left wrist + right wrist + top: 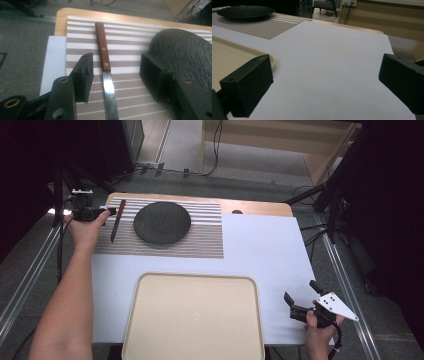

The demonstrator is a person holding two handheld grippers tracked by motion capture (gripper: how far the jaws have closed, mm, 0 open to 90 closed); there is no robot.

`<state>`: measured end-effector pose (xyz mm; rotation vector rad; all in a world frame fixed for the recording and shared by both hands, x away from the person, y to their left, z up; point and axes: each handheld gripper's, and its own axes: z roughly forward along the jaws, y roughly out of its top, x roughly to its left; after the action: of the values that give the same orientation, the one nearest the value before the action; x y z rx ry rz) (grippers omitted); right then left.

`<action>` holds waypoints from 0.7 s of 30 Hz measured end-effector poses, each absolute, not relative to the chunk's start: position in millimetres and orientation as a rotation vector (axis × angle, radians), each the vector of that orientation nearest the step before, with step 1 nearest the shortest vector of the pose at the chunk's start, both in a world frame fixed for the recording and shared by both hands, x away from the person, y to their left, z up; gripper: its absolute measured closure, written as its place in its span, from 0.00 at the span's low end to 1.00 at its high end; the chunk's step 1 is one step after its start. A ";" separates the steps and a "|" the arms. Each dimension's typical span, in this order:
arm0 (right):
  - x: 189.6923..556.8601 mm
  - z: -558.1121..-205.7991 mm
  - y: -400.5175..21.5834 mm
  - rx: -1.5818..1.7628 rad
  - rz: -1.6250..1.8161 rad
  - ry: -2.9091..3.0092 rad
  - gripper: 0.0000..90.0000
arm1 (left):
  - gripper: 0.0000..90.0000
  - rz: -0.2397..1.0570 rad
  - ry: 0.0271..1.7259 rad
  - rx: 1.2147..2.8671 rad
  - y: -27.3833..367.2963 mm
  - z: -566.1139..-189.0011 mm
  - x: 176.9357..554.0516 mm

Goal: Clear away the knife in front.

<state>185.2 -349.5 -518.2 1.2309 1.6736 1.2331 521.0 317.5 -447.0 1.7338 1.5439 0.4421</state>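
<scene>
Jaws of the left gripper (116,63) standing apart, one on each side of the knife (105,72), with no pad touching it; nothing clamped yet. To do the grasp well: shift a little so the knife sits midway between the pads, since the left-hand jaw in the left gripper view stands much nearer to it than the other. Aim for the wooden handle, just above the rivets, rather than the thin steel blade, which looks likely to slip or twist. Sink low enough for the pads to brush the striped placemat (130,42), because the knife lies flat and offers little height to pinch. Keep the far jaw off the rim of the black plate (180,47), which sits just beside it. Close slowly and squarely across the handle, then lift straight up. Knife (117,220) flat on the placemat, just left of the plate and apart from it, near the table's far left corner. Long axis running from far to near in the high view, leaning slightly: handle toward the far edge, blade tip toward the person and a touch to the left. Right gripper (301,292) held low at the near right edge of the white table (265,250), beside the beige tray (195,320), jaws wide apart and empty over bare surface in the right gripper view (324,72).
</scene>
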 end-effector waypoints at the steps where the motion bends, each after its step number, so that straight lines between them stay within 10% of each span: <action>1: 185.2 -518.2 -349.5 1.231 1.233 1.674 0.00 | 0.51 0.436 1.548 1.744 316.0 -447.5 524.2; 21: 186.6 -518.8 -347.1 1.220 1.206 1.686 0.00 | 0.71 0.409 1.671 1.890 293.5 -462.9 562.8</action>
<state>186.6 -347.1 -518.8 1.2199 1.6860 1.2061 562.8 293.5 -462.9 1.8897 1.6713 0.4087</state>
